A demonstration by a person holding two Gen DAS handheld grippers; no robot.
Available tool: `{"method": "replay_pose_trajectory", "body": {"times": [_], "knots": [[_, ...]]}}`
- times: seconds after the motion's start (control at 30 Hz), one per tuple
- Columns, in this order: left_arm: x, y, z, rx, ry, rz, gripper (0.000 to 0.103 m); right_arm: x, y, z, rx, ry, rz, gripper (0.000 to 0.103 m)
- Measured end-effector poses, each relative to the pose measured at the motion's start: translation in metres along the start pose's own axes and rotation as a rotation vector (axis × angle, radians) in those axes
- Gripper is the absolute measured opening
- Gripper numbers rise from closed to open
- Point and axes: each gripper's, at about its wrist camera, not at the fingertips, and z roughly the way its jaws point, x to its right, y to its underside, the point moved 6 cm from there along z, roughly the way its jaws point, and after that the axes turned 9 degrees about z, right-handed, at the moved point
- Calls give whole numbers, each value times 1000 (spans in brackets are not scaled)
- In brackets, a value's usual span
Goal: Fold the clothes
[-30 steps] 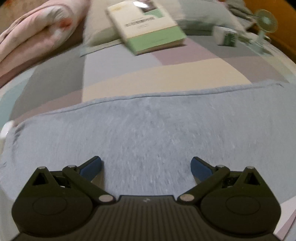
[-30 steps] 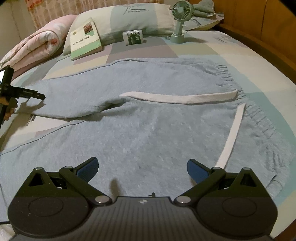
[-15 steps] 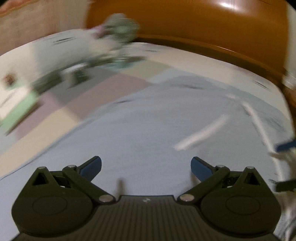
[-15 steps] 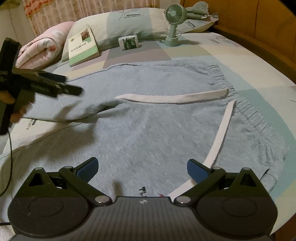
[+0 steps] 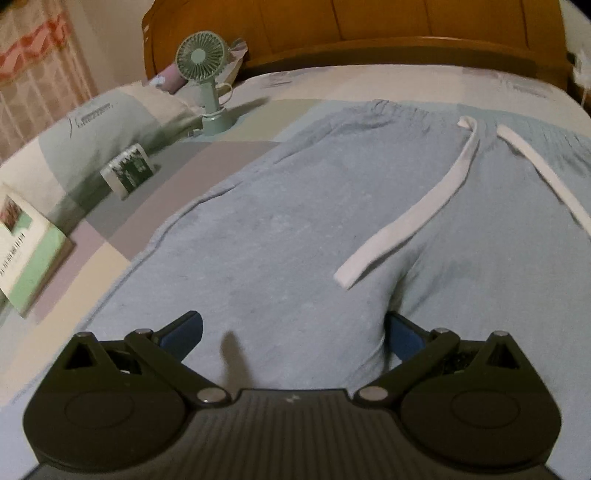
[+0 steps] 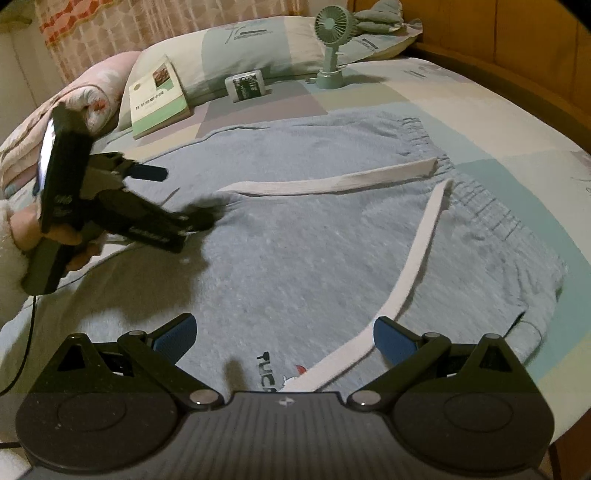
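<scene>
Light blue sweatpants (image 6: 295,240) lie spread flat on the bed, waistband to the right, with two white drawstrings (image 6: 332,182) fanned over the cloth. In the left wrist view the pants (image 5: 295,221) fill the middle, one drawstring (image 5: 417,218) ahead. My left gripper (image 5: 293,328) is open low over the far leg, its right finger at the crotch fold. From the right wrist view the left gripper (image 6: 184,195) sits in a hand at left. My right gripper (image 6: 284,330) is open over the near hip, above a printed logo and the second drawstring (image 6: 417,251).
A green desk fan (image 6: 332,40), a small box (image 6: 247,86) and a green book (image 6: 157,96) rest by the pillow (image 6: 258,40) at the far side. A pink quilt (image 6: 74,103) is rolled far left. Wooden headboard (image 5: 369,29) stands beyond the waistband.
My left gripper has swung from the leg end toward the waistband and come right to the crotch. My right gripper shifted slightly along the near side, bringing the logo into view.
</scene>
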Motion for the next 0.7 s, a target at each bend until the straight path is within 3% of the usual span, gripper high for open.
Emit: {"method": "replay_pose_trajectory", "body": {"times": [0.23,0.37,0.5,0.7], "knots": [[-1,10,-52,12,-42,31,102,-3,0,-6,16,-26,-8,103],[21,24,-91,48,69,-27,102,-4,2,-7,17,-31,-12,103],[53,44,-103,36,178,-62,102,-5,5,-10,22,-32,-24,103],[71,80,-94,-65,217,-157,102,-4,10,-15,23,-31,-28,103]]}}
